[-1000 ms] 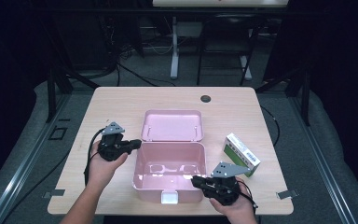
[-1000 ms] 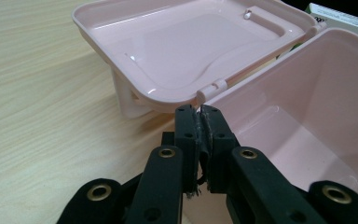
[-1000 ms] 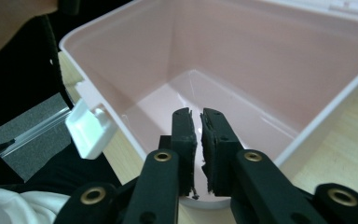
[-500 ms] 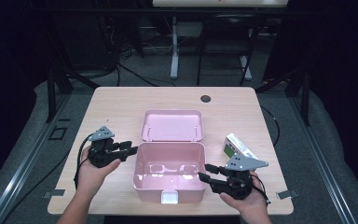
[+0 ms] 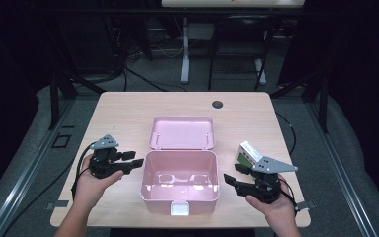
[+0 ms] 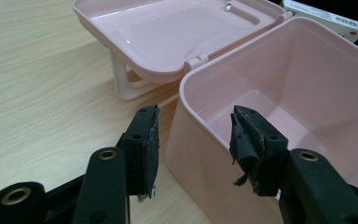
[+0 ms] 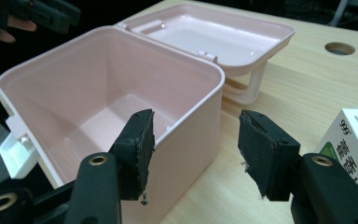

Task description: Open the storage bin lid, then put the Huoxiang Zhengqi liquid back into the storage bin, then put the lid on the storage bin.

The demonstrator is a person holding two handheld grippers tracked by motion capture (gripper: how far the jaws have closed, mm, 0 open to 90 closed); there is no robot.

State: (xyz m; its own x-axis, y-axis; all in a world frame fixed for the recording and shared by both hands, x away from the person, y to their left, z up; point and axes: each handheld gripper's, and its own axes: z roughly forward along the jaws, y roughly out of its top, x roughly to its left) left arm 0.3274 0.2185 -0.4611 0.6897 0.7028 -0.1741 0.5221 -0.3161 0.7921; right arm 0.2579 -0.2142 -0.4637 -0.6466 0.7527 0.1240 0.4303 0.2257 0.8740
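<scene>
Pink plastic box [image 5: 179, 181] sitting open at tabletop [image 5: 128, 108] front centre, lid [image 5: 182, 132] lying back. Left claw [image 5: 134, 162] and right claw [image 5: 230, 180] flanking side walls, jaws just opening, gripping nothing. Likely light, stiff, smooth-walled; rim offering best hold.

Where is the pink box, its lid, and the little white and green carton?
pink box [image 5: 179, 200], high view, front wall.
lid [image 5: 182, 132], high view, inner face, lying open behind the box.
white and green carton [image 5: 247, 153], high view, top face.
</scene>
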